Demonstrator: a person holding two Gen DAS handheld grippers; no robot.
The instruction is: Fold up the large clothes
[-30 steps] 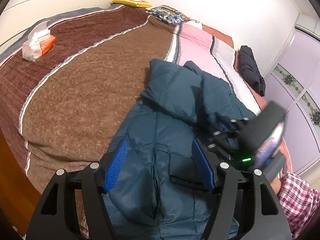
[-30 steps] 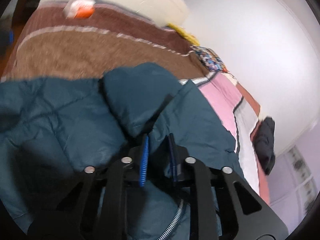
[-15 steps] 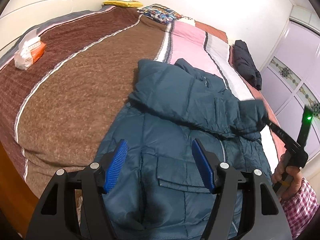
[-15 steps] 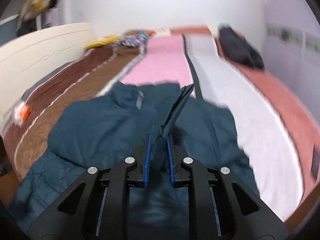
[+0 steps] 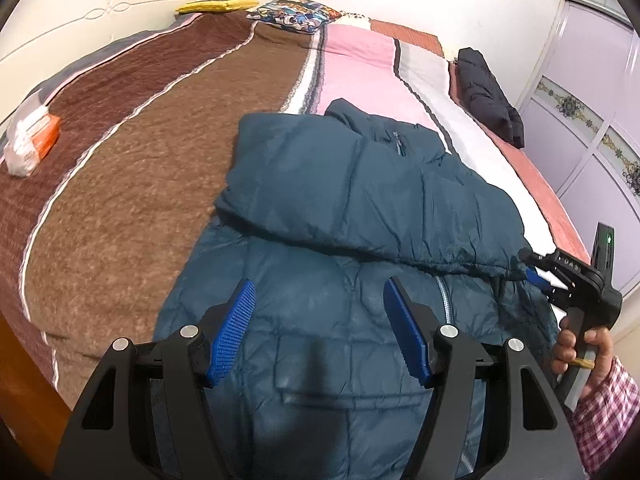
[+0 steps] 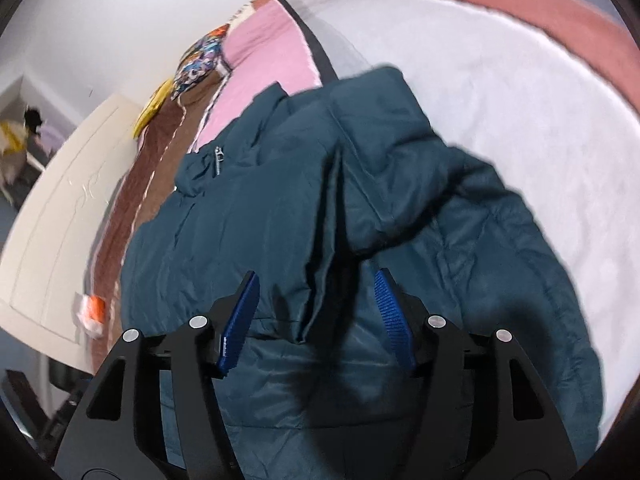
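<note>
A dark teal padded jacket (image 5: 320, 312) lies on the bed, front up, with one sleeve (image 5: 360, 200) folded across its chest. My left gripper (image 5: 318, 320) is open and empty, hovering above the jacket's lower front. My right gripper (image 6: 316, 304) is open, its jaws standing either side of the sleeve's cuff end (image 6: 320, 292) without gripping it. In the left wrist view the right gripper (image 5: 536, 272) sits at the sleeve cuff on the jacket's right edge.
The bed has a striped blanket in brown (image 5: 140, 160), pink and white. A white and orange packet (image 5: 30, 144) lies at the left. Pillows (image 5: 296, 14) lie by the far wall, a black garment (image 5: 488, 96) at the far right. Wardrobe doors (image 5: 592, 128) stand on the right.
My right gripper carried the sleeve across the jacket's chest to its right side, then opened and let the cuff go. The left gripper stayed open over the lower front.
</note>
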